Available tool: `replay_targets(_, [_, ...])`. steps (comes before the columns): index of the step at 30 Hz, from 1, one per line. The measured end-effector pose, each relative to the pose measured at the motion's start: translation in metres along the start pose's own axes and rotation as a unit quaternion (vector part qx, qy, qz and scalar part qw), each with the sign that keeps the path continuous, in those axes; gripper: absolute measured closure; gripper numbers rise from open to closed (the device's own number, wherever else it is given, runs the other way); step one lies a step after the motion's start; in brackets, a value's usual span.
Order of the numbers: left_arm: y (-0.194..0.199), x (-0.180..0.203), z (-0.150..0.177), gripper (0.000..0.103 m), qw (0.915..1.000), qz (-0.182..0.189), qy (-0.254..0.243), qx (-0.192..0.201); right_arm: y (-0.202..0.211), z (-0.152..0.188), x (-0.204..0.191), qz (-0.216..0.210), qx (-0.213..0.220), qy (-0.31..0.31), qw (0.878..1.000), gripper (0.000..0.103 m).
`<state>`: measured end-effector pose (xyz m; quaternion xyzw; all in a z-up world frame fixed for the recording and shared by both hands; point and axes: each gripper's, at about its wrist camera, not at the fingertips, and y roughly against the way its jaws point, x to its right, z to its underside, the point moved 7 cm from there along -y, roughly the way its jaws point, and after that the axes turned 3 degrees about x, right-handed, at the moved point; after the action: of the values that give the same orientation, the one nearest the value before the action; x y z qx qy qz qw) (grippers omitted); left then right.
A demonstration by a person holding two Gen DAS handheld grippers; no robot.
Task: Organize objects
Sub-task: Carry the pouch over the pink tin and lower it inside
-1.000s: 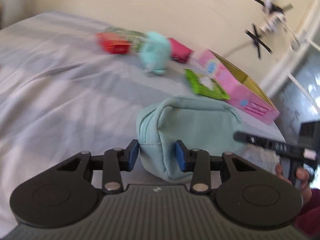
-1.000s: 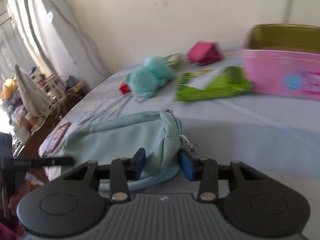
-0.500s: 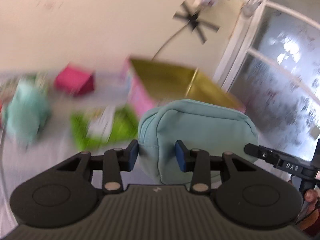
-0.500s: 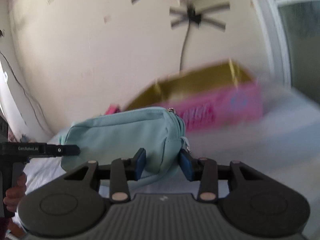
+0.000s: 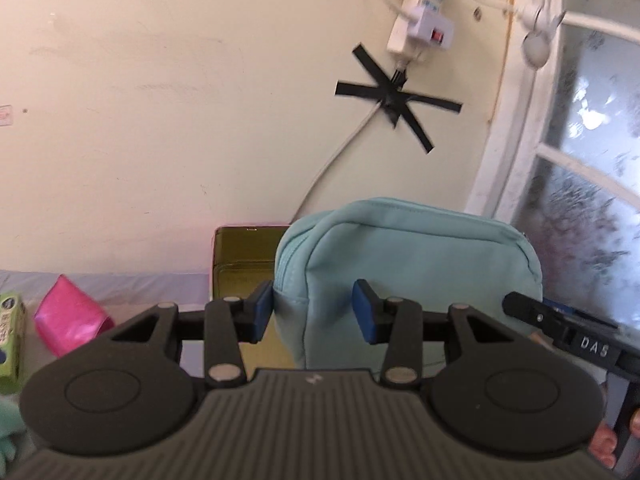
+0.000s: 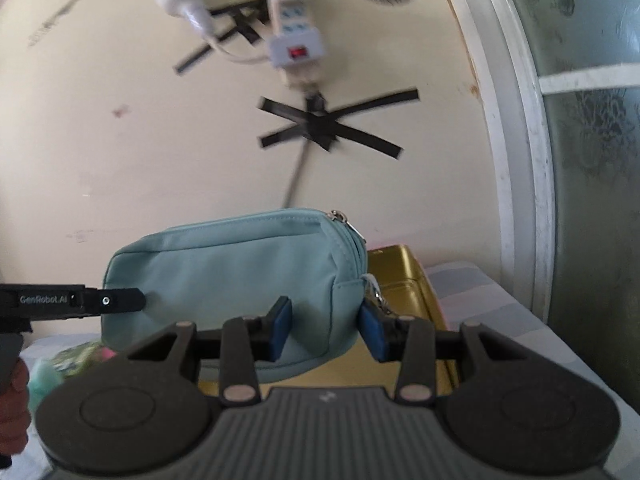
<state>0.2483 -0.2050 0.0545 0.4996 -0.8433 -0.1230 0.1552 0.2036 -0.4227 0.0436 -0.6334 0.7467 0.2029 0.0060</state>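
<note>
A light teal zip pouch [image 5: 412, 264] is held in the air by both grippers, one at each end. My left gripper [image 5: 314, 310] is shut on its left end. My right gripper [image 6: 326, 330] is shut on its right end, next to the zip pull [image 6: 374, 292]; the pouch shows whole in the right wrist view [image 6: 240, 268]. Behind and below the pouch stands an open box with a gold inside [image 5: 240, 256], also seen in the right wrist view [image 6: 404, 280]. The pouch hides most of the box.
A pink pouch [image 5: 68, 316], a green carton [image 5: 10, 332] and a teal soft toy [image 5: 8, 428] lie on the striped bed sheet [image 6: 476, 300] at left. A cream wall with a taped cable and power strip [image 5: 420, 24] is close ahead. A window [image 5: 580, 168] stands right.
Both grippers have lifted the pouch off the bed and carried it to the right, up to the open box by the wall. The other objects have slid out to the left.
</note>
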Motion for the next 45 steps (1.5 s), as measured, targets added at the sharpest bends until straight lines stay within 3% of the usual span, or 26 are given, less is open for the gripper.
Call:
replay_targets(12, [-0.045, 0.002, -0.006, 0.058, 0.9994, -0.032, -0.008, -0.010, -0.045, 0.001, 0.012, 0.016, -0.018, 0.004, 1.000, 0.066])
replay_targets(32, [-0.072, 0.012, 0.003, 0.056, 0.9966, -0.065, -0.050, -0.012, -0.050, 0.001, 0.014, 0.034, -0.002, 0.026, 0.999, 0.064])
replay_targets(34, [-0.072, 0.016, 0.004, 0.051, 0.9953, -0.073, -0.062, -0.010, -0.049, 0.001, 0.013, 0.040, 0.004, 0.037, 0.999, 0.051])
replay_targets(36, [-0.074, 0.017, 0.005, 0.050, 0.9949, -0.076, -0.066, -0.014, -0.046, 0.000, 0.012, 0.041, 0.014, 0.042, 0.998, 0.045])
replay_targets(45, [-0.078, 0.011, 0.006, 0.050, 0.9952, -0.081, -0.047, -0.028, -0.045, -0.001, 0.013, 0.035, 0.014, 0.038, 0.999, 0.045])
